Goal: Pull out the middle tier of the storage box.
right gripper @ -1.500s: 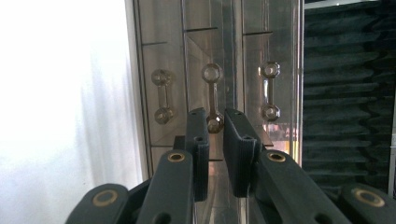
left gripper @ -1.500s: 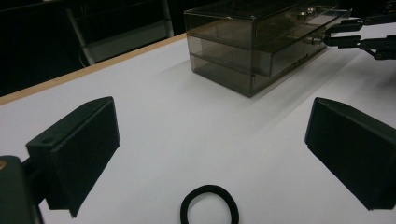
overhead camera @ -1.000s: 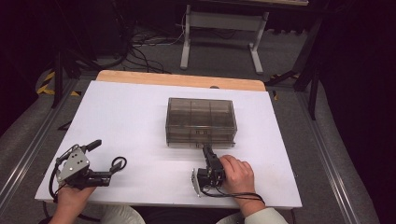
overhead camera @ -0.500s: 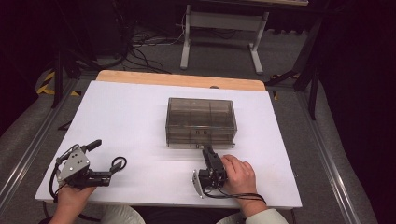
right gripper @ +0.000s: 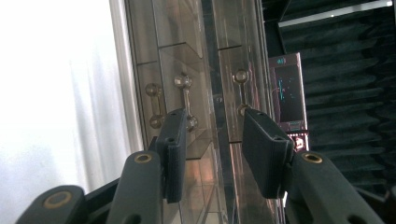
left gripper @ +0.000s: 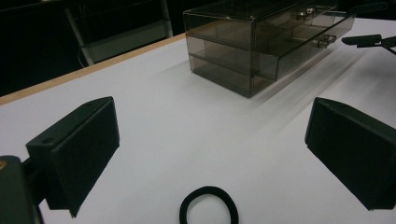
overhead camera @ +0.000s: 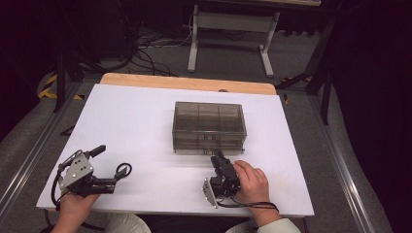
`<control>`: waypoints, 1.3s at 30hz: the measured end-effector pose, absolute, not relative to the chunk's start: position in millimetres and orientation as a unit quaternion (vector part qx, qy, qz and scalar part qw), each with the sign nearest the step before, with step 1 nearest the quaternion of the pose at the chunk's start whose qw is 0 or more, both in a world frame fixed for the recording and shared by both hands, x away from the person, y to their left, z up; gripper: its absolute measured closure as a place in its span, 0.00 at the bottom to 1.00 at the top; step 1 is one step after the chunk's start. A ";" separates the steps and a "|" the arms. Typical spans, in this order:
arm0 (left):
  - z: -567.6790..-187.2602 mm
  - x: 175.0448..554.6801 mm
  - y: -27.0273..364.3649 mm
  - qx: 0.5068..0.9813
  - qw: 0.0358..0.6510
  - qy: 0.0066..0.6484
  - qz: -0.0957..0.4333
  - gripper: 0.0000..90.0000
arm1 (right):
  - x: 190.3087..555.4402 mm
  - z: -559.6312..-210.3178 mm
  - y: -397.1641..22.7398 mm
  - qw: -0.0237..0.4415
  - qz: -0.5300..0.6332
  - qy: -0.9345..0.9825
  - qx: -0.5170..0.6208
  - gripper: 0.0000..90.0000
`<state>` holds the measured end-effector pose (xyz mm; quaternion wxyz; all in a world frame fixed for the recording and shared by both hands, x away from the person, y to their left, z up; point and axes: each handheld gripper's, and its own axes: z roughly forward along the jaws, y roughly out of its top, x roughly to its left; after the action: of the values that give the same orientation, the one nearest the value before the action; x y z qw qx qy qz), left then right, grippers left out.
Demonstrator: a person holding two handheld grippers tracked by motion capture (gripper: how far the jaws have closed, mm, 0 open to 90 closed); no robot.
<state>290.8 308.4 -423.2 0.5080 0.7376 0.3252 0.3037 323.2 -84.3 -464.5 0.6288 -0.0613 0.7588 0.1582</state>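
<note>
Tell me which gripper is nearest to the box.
The right gripper, jaws just opening, gripping nothing, at the box's front; the left gripper is far off.

Drawer box (overhead camera: 209,127) centred on white table (overhead camera: 136,121).
Right gripper (overhead camera: 219,162) just before box front, jaws recently opening; left gripper (overhead camera: 109,167) resting well apart, near hair tie (overhead camera: 123,170).

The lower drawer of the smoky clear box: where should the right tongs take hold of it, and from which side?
Grip the lower drawer's small bar handle, coming level from the front, the person's side. The handle stands off the drawer face between two round knobs, so a jaw fits either side of it. The right tongs already face the front, jaws having just been opening, nothing between them.
</note>
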 end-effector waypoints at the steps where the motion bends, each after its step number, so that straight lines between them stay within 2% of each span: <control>1: -423.3 290.8 308.4 0.738 0.508 0.325 0.303 0.04 | 322.8 -463.3 -85.2 0.626 0.166 0.760 -0.061 0.66; 7: -423.3 290.8 308.2 0.737 0.508 0.325 0.304 0.04 | 321.5 -459.0 -89.1 0.616 0.207 0.759 -0.041 0.64; 17: -423.6 291.2 307.9 0.739 0.508 0.325 0.301 0.04 | 320.0 -447.3 -94.8 0.565 0.275 0.778 -0.013 0.64; 39: -423.9 291.9 308.0 0.739 0.508 0.325 0.300 0.04 | 325.9 -415.8 -115.0 0.397 0.409 0.820 0.060 0.55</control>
<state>291.9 308.0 -423.9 0.5084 0.7387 0.3249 0.3004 325.9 -115.0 -415.8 0.3971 0.0605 0.8195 0.4087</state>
